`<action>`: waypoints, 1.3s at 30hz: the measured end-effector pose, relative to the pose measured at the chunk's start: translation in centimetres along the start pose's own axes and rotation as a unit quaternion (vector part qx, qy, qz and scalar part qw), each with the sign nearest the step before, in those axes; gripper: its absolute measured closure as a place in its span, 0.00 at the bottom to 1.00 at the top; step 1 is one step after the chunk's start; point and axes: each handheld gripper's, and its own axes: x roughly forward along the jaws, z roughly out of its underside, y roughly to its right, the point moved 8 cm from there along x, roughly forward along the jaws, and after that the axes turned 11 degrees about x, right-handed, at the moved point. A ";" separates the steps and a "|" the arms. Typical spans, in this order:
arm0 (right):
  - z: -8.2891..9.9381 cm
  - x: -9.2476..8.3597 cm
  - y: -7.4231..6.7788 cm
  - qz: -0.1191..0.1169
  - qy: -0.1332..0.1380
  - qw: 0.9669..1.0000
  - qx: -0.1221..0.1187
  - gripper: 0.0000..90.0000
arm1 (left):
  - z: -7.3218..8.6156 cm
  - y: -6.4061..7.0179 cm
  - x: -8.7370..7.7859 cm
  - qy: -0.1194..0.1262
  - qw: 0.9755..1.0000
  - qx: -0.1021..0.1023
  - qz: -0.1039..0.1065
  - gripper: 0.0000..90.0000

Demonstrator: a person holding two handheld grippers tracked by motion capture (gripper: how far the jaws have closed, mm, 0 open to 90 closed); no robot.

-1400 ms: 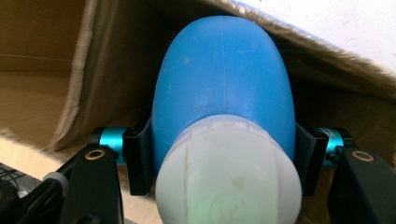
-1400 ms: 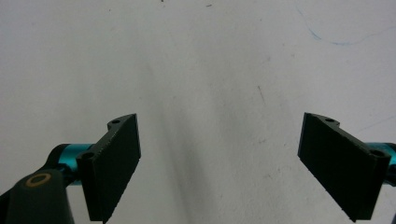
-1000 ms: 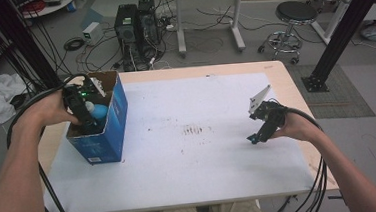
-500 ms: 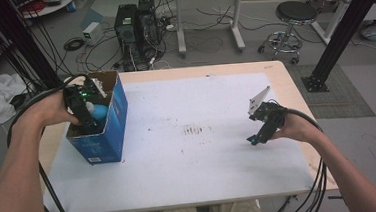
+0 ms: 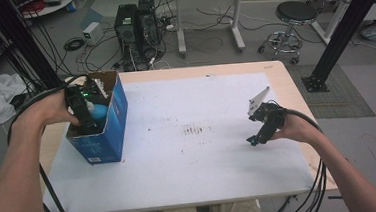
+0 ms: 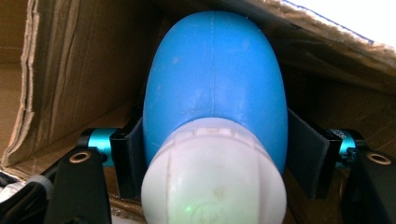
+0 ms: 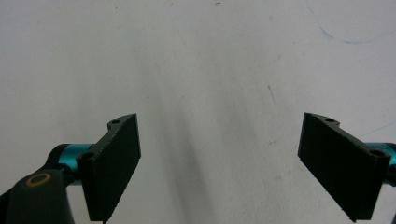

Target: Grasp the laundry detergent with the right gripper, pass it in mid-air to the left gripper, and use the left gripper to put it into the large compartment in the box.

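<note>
Cardboard walls of the blue box [image 5: 108, 125] at the table's [image 5: 191, 176] left edge enclose my left gripper [image 6: 212, 154]; its jaws have just been opening, and the blue bottle [image 6: 214, 84] with its white cap [image 6: 214, 177] sits between them, pads at its sides. At right, I see my right gripper [image 7: 219, 163] spread wide over bare tabletop.
</note>
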 end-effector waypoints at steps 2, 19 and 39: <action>0.0 0.0 0.0 0.000 0.000 1.000 0.000 0.14 | 0.0 0.0 -0.1 0.000 1.000 -0.001 0.000 0.34; 0.2 0.1 0.0 0.004 -0.003 1.000 0.002 0.14 | -0.2 -0.2 -1.7 0.011 1.000 -0.006 -0.008 0.29; 0.2 -0.1 -0.1 0.006 0.000 1.000 0.005 0.14 | -1.9 -0.8 -7.0 0.015 0.999 0.014 -0.048 0.29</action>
